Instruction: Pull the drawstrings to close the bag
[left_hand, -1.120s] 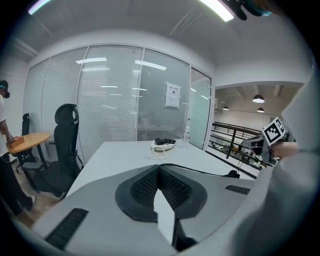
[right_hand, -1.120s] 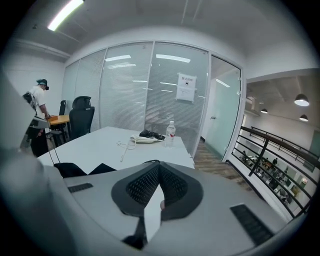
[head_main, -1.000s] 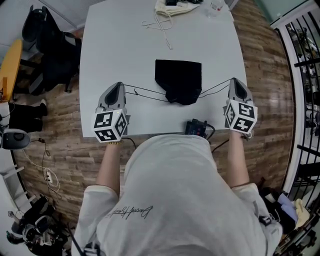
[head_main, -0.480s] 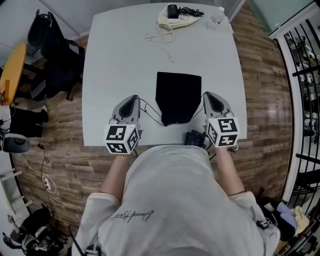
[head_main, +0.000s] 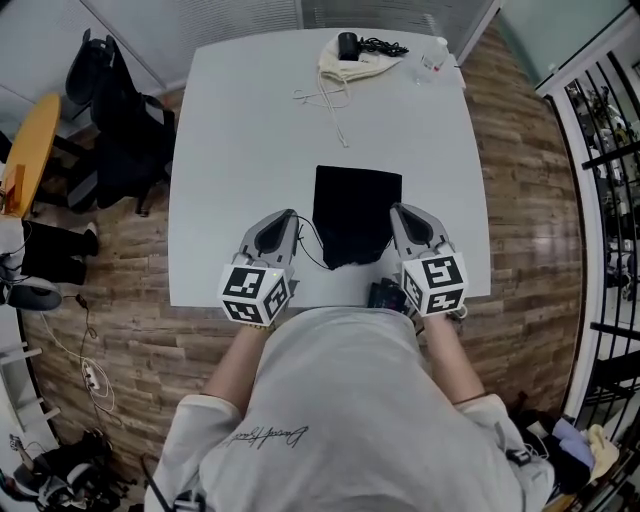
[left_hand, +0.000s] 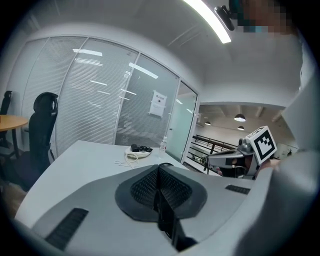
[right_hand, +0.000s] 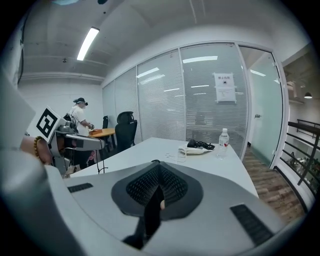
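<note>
Black drawstring bag (head_main: 357, 215): light, floppy. Your left tool (head_main: 288, 214), right tool (head_main: 396, 209) both clamped on thin drawstrings (head_main: 306, 245); hold cords, not cloth.

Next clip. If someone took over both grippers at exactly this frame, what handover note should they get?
Left claw: shut on the left drawstring, which runs slack to the bag.
Right claw: shut on the right drawstring, a bit of which shows at its tips.
Black bag: flat on the table between the claws, mouth toward the person.
Done: the mouth end looks gathered; I cannot tell whether it is fully closed.
Left: check the mouth. If a gap shows, probably pull both cords outward, then release.
</note>
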